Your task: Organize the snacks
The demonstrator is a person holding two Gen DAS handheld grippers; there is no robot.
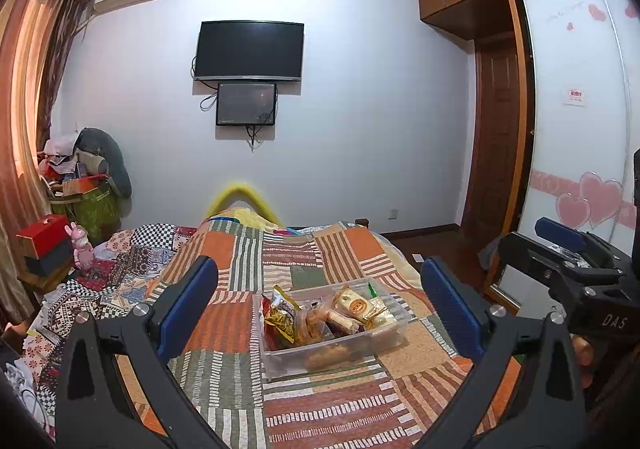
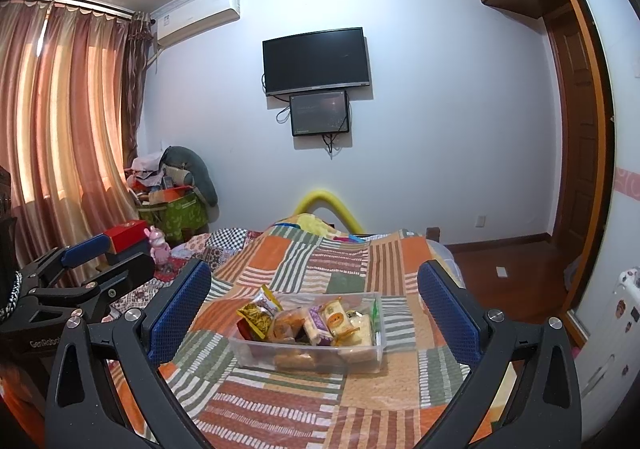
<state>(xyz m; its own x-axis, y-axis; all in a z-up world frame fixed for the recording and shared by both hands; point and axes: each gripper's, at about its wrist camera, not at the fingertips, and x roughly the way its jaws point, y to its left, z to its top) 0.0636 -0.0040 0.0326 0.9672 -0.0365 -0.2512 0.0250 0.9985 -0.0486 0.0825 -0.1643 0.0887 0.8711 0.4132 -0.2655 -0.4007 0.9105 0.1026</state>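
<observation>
A clear plastic bin (image 1: 394,333) sits on the patchwork bed cover, filled with several wrapped snacks (image 1: 352,307). It also shows in the right wrist view (image 2: 362,359), with a yellow snack bag (image 2: 258,309) at its left end. My left gripper (image 1: 320,289) is open and empty, held above and before the bin. My right gripper (image 2: 314,289) is open and empty, likewise before the bin. The right gripper shows at the right edge of the left wrist view (image 1: 568,253); the left gripper shows at the left of the right wrist view (image 2: 92,269).
The bed (image 1: 280,249) carries the orange, green and striped quilt. A pink rabbit toy (image 1: 82,249) and red box (image 1: 42,235) stand at its left side, with a cluttered green bag (image 1: 96,205) behind. A wardrobe (image 1: 580,109) stands right.
</observation>
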